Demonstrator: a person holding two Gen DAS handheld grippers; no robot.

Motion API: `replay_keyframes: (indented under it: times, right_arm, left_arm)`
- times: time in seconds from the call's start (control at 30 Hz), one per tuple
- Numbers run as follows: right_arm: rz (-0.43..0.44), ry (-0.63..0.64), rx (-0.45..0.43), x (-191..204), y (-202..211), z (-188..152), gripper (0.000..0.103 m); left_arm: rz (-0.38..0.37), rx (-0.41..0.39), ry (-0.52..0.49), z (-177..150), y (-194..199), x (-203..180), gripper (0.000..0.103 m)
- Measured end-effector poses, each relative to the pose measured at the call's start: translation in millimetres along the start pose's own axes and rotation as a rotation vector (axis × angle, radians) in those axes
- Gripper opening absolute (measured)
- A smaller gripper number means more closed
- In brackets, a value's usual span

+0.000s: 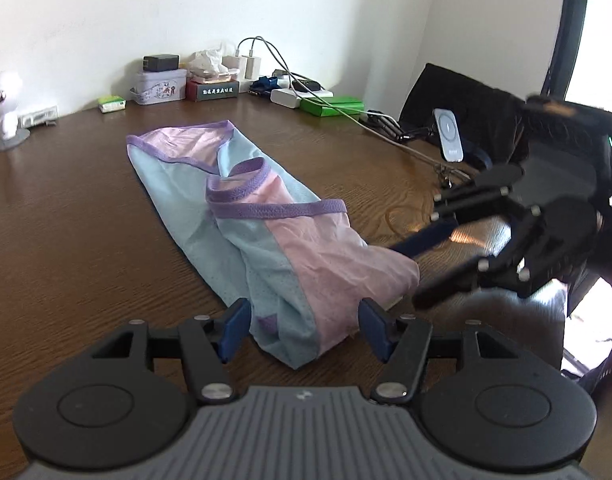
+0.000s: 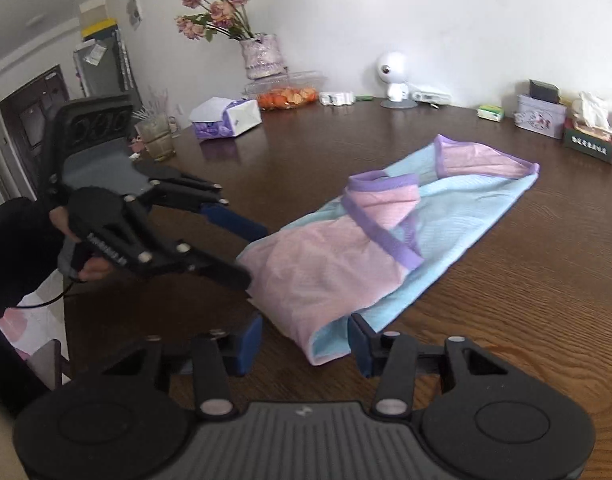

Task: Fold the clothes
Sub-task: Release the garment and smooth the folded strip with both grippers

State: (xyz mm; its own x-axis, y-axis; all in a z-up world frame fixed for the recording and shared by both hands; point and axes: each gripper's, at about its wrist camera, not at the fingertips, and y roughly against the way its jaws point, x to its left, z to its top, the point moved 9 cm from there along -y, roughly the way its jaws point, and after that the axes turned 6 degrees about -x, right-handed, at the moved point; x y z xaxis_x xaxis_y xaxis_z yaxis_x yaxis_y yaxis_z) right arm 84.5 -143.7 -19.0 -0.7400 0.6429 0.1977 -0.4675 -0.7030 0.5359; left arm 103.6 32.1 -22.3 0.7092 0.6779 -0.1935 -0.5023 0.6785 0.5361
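Left gripper [image 1: 304, 330] and right gripper [image 2: 304, 346] spread wide, astride shirt [image 1: 242, 216] hem | mid-fold | next: pinch corners, lift toward collar.

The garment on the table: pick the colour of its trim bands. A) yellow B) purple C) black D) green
B: the garment has pink and light-blue panels edged with purple bands at its openings, seen in both wrist views as it lies on the wooden table.
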Motion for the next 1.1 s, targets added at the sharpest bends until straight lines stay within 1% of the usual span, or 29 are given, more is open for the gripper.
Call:
replay_keyframes:
  times: [0.03,0.07,0.1,0.13,0.17,0.2,0.23,0.33,0.37,0.4,0.43,0.47,0.5,0.53,0.63,0.67,0.7,0.73,0.77,0.8,0.83,0.93,0.97,1.03,1.1]
  right_arm:
    - [-0.01,0.013,0.001,0,-6,0,0.036]
    - [-0.028,0.023,0.009,0,-9,-2,0.033]
    - [-0.043,0.032,0.013,0,-12,-3,0.027]
    - [-0.047,0.033,0.005,0,-13,-3,0.016]
    - [-0.047,0.02,-0.002,-1,-13,-2,0.01]
    - [-0.044,0.008,-0.008,-1,-12,-2,0.008]
    - [-0.03,-0.004,-0.01,-1,-9,-2,0.005]
    - [0.033,-0.026,-0.004,9,10,-5,0.004]
    - [0.047,-0.026,0.002,13,18,-7,0.004]
    - [0.052,-0.02,0.003,16,26,-9,0.006]
    - [0.051,-0.017,-0.005,19,33,-11,0.012]
    - [0.05,-0.014,-0.014,22,39,-14,0.018]
    - [0.048,-0.007,-0.024,23,41,-16,0.035]
    - [0.046,-0.001,-0.033,25,43,-18,0.042]
    - [0.045,0.043,-0.027,30,35,-25,0.04]
    - [0.046,0.063,-0.019,32,30,-28,0.04]
    - [0.043,0.081,-0.008,33,24,-31,0.038]
    - [0.034,0.098,-0.008,32,20,-32,0.029]
    - [0.028,0.108,-0.032,32,21,-32,0.022]
    - [0.039,0.099,-0.034,34,24,-32,0.009]
    - [0.05,0.091,-0.037,35,28,-32,0.006]
    - [0.084,0.065,-0.045,39,38,-32,0.004]
    - [0.095,0.056,-0.048,40,42,-32,0.004]
    - [0.117,0.039,-0.053,43,49,-33,0.003]
    - [0.137,0.033,-0.071,47,62,-28,0.003]
  left_arm:
    - [-0.015,0.001,-0.003,0,-1,-1,0.051]
    - [-0.025,0.015,-0.002,-1,-3,-1,0.045]
    - [-0.024,0.039,0.006,-4,-5,0,0.028]
    - [-0.016,0.053,0.019,-6,-7,3,0.018]
    - [-0.023,0.053,0.032,-8,-4,3,0.018]
    - [-0.034,0.051,0.046,-9,0,2,0.013]
    - [-0.045,0.048,0.059,-10,4,1,0.011]
    - [-0.091,0.03,0.089,-16,24,-13,0.011]
    - [-0.088,0.023,0.078,-20,31,-18,0.012]
    - [-0.083,0.015,0.062,-24,37,-23,0.018]
    - [-0.077,0.007,0.046,-28,44,-29,0.037]
    - [-0.075,0.0,0.038,-31,47,-31,0.049]
    - [-0.074,-0.007,0.033,-35,49,-33,0.06]
    - [-0.072,-0.013,0.028,-39,51,-35,0.06]
    - [-0.074,0.007,-0.01,-45,46,-39,0.06]
    - [-0.071,0.014,-0.023,-46,42,-39,0.06]
    - [-0.068,0.007,-0.041,-47,40,-40,0.057]
    - [-0.066,0.001,-0.05,-48,39,-40,0.05]
    - [-0.065,0.0,-0.048,-48,38,-39,0.044]
    - [-0.061,0.001,-0.039,-48,37,-36,0.027]
    - [-0.057,0.006,-0.025,-49,37,-34,0.014]
    - [-0.089,0.031,0.017,-54,45,-36,0.01]
    - [-0.113,0.043,0.026,-55,50,-41,0.009]
    - [-0.164,0.042,0.026,-53,65,-55,0.008]
    - [-0.175,-0.015,0.032,-38,79,-58,0.007]
